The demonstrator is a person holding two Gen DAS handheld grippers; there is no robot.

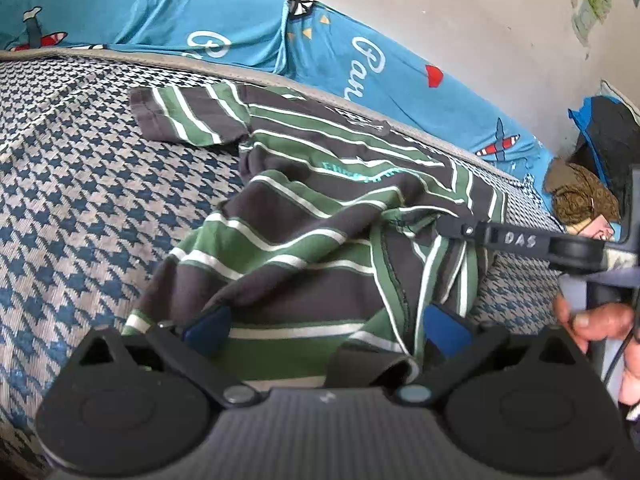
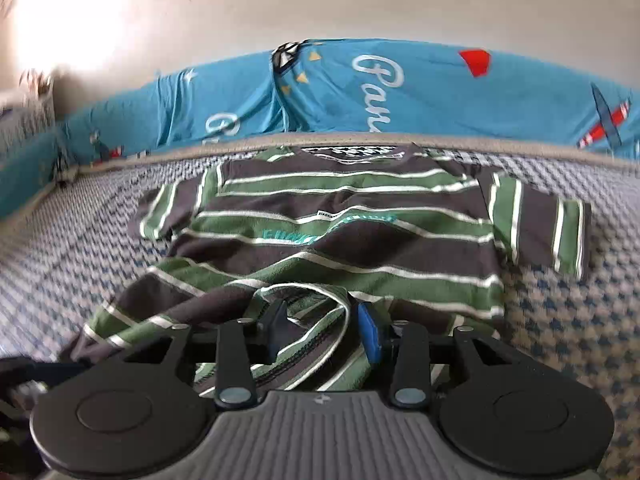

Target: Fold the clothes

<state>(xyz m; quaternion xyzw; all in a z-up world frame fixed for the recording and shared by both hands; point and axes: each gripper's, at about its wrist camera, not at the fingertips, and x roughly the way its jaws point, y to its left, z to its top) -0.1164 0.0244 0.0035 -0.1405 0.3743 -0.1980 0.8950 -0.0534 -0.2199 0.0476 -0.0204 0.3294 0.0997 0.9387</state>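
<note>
A short-sleeved shirt [image 1: 320,208] with grey, green and white stripes lies on the houndstooth bed cover [image 1: 80,200], its collar toward the wall and its lower part rumpled and lifted. My left gripper [image 1: 326,332] stands open, with the shirt's hem lying between its blue pads [image 1: 208,330]. In the right wrist view the shirt [image 2: 360,220] spreads out flat ahead with both sleeves out. My right gripper [image 2: 322,332] is shut on a bunched fold of the hem. The same right gripper [image 1: 452,229] shows at the right of the left wrist view, pinching the cloth.
A bright blue sheet [image 1: 240,36] printed with planes and white lettering runs along the back by the pale wall [image 1: 440,8]. A brown patterned item [image 1: 580,196] lies at the far right. A person's hand [image 1: 592,320] holds the right gripper's handle.
</note>
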